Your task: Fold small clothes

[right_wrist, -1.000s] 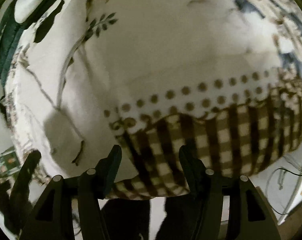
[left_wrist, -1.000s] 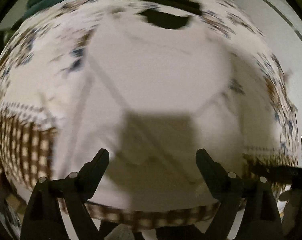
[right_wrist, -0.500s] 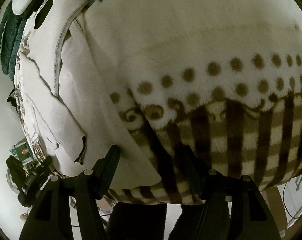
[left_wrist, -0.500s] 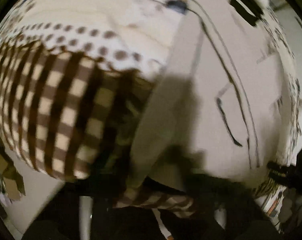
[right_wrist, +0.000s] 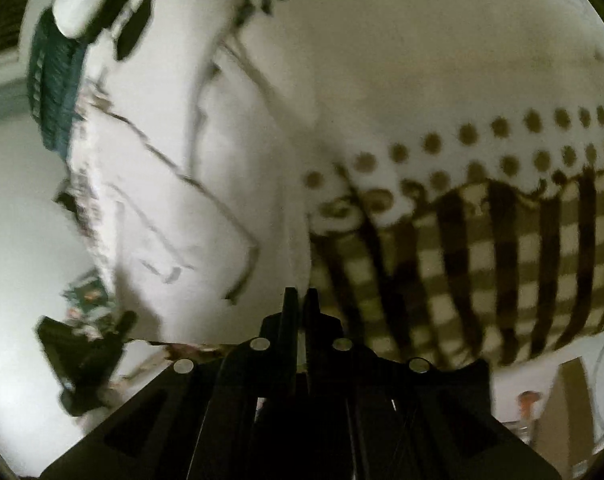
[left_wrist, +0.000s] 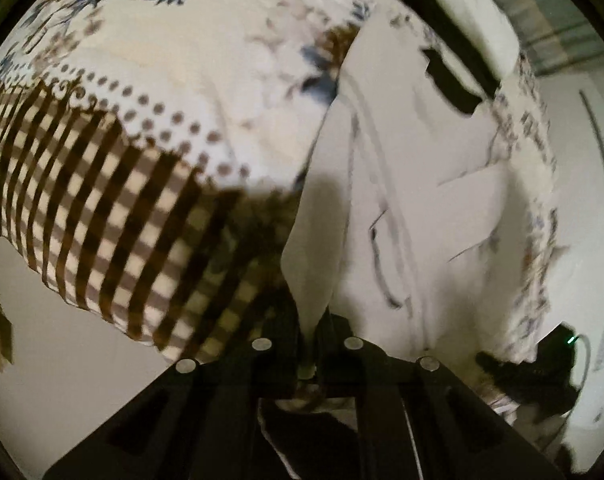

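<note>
Both jaws, apart 1 s ago, now clamped on white garment [left_wrist: 402, 216]: left gripper [left_wrist: 309, 344], right gripper [right_wrist: 300, 320]; checked-floral blanket [left_wrist: 113, 184] underneath, frame left.

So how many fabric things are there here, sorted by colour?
White garment: 1
Brown checked and floral blanket: 1
Dark green folded item: 1
White folded item: 1
Total: 4
</note>
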